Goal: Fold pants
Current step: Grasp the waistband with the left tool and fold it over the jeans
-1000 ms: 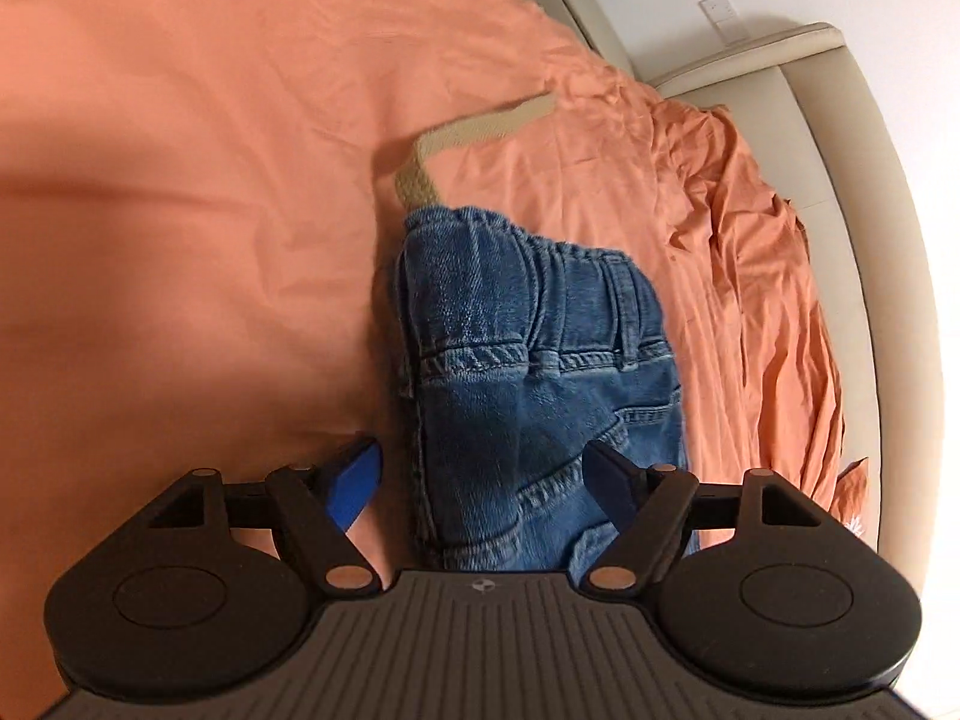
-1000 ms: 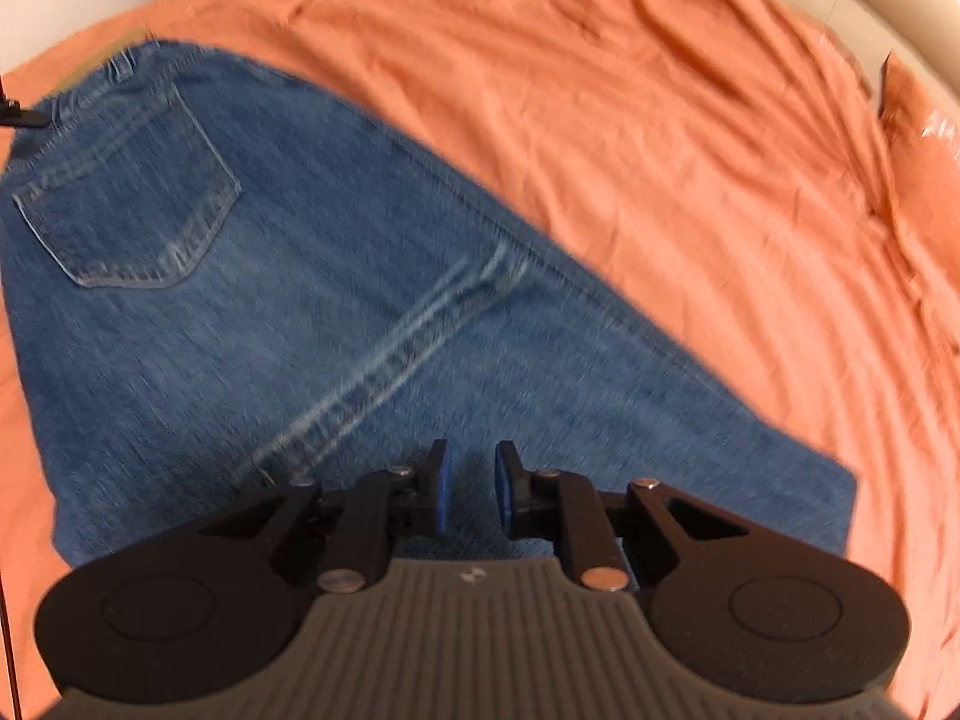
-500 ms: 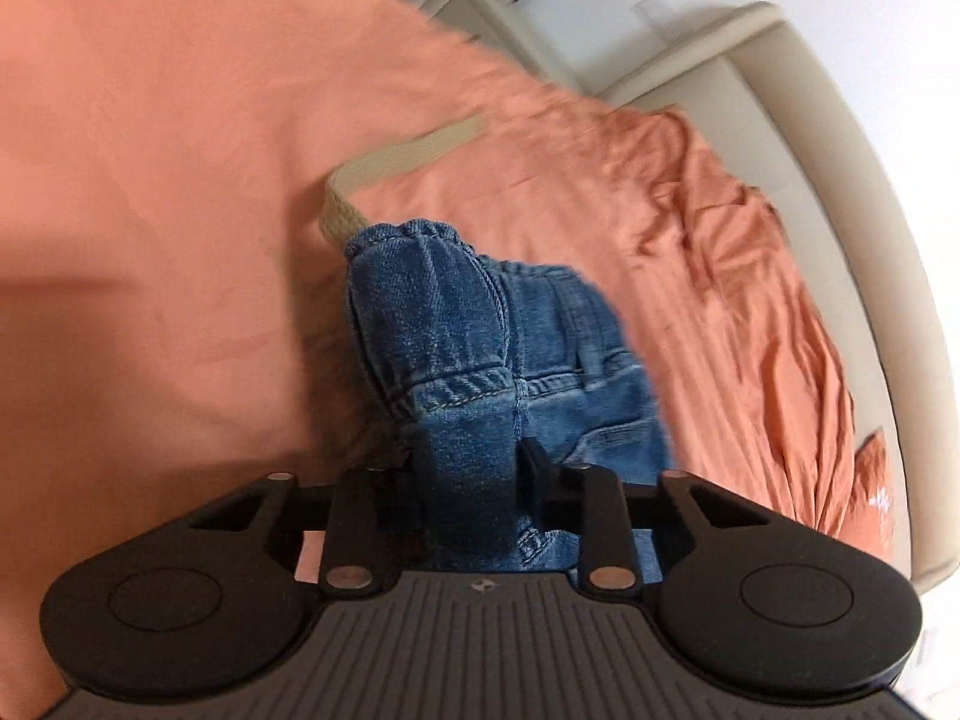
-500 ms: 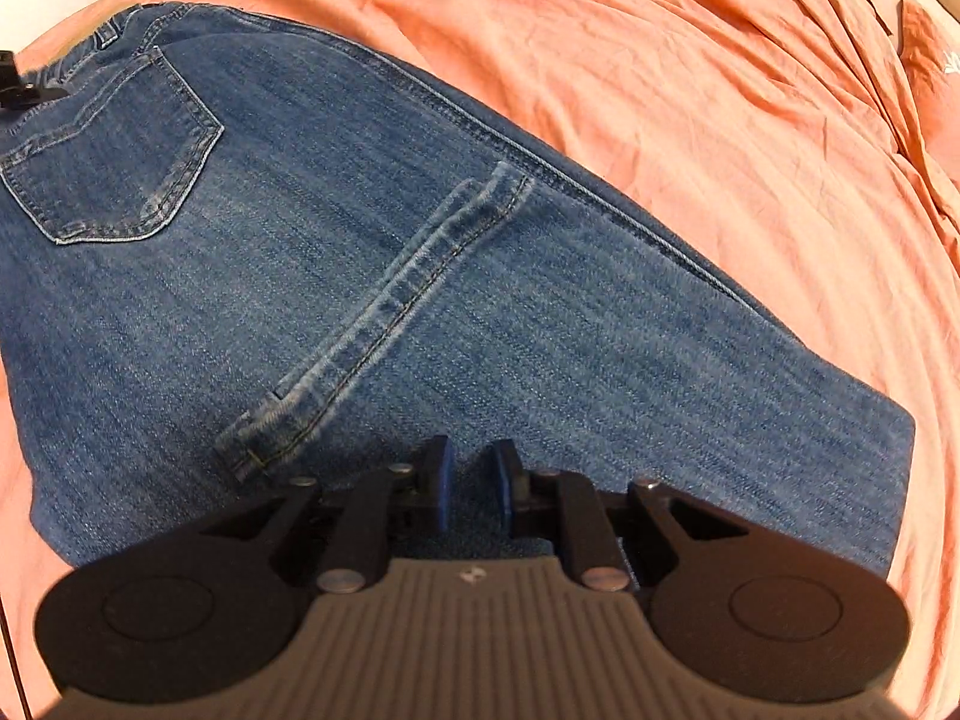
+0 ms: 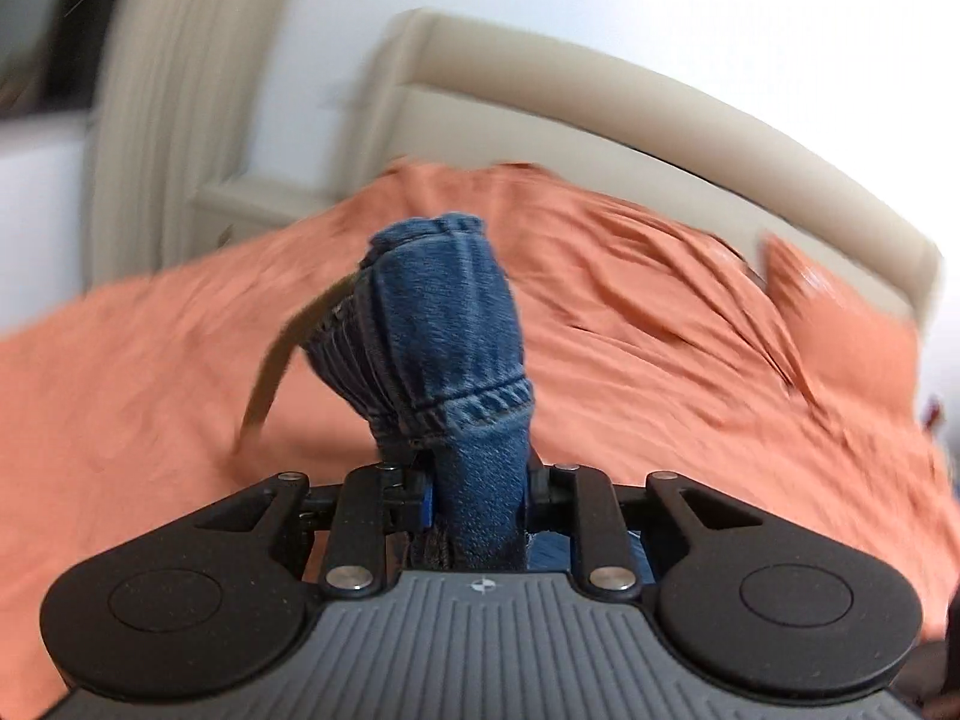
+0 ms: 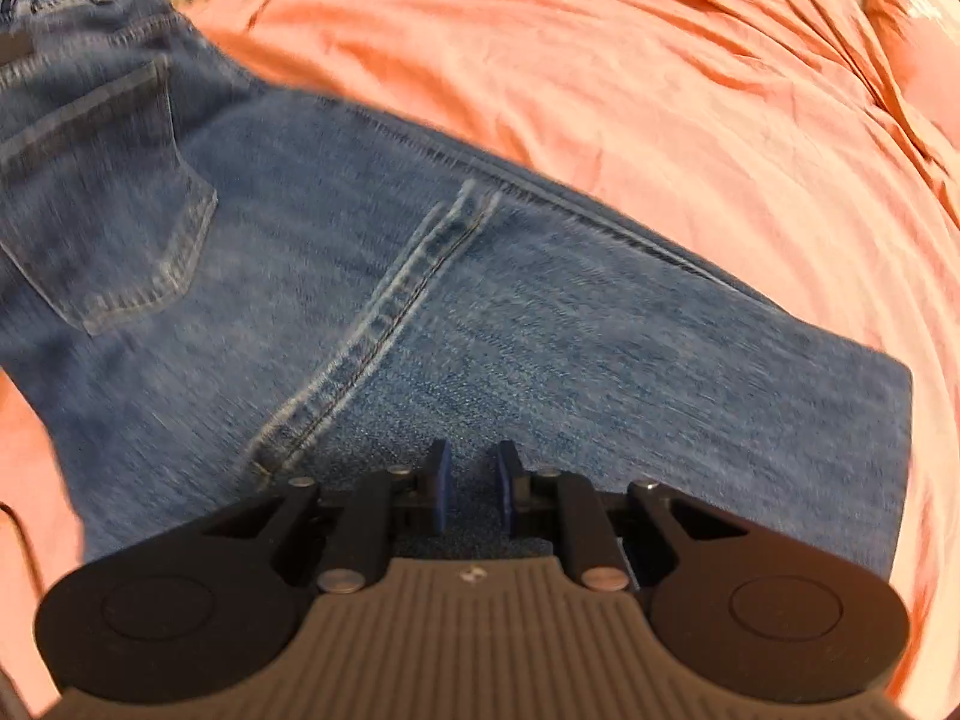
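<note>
Jeans go up off the bed: the left tool (image 5: 480, 495) is clamped on a bunched waistband of the pants (image 5: 447, 324), lifted at 12 o'clock above the orange sheet (image 5: 660, 330). The right tool (image 6: 471, 492) pinches the denim edge, legs (image 6: 540, 330) stretching toward 10 o'clock. The fold will likely go best if both ends rise level and taut, with the tan drawstring (image 5: 282, 354) kept from dragging.

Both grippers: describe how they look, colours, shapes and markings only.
The left gripper and right gripper look alike: a grey ribbed body with a small round crosshair mark at the front edge, two rounded black lobes each with a shallow circular recess, black linkage arms with silver pivot pins, and blue pads on the fingers. No sleeves or hands show. A thin dark cable may run at the right view's left edge.
</note>
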Demonstrator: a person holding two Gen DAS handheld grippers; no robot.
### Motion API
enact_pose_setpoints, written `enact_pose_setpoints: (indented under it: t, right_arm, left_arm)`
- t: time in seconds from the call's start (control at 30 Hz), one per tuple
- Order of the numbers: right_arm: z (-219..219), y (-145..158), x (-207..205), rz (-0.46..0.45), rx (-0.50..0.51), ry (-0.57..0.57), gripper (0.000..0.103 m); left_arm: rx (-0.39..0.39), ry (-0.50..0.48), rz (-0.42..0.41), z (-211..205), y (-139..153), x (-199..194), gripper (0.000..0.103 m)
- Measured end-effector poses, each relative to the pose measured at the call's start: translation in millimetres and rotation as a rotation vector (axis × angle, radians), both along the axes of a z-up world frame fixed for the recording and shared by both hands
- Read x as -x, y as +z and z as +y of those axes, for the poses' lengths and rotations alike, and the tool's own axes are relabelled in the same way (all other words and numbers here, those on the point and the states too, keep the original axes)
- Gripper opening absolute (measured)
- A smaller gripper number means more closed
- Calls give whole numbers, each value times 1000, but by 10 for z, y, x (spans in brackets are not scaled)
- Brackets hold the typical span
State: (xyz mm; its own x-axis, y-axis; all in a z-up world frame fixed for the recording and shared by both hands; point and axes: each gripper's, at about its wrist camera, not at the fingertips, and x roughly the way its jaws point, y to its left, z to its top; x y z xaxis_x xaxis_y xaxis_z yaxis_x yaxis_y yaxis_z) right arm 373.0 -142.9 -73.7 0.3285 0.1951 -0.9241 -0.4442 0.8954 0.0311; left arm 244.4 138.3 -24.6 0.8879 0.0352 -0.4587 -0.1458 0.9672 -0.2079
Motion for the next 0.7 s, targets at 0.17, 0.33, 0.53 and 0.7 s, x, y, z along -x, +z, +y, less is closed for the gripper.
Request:
enact_pose_setpoints:
  t: [0.17, 0.33, 0.53, 0.7]
  right_arm:
    - [-305, 206, 87, -17, -6, -75, 11]
    - [-652, 289, 308, -7, -39, -158, 11]
    - [-882, 225, 556, 17, -54, -203, 11]
    - [-999, 208, 659, 27, -78, -224, 12]
  left_arm:
    - [-316, -186, 50, -976, -100, 11, 26]
    - [-474, -370, 148, -1597, -486, 80, 26]
    - [-558, -476, 278, -1830, -896, 137, 28]
    - [-436, -509, 362, -1705, -820, 32, 41]
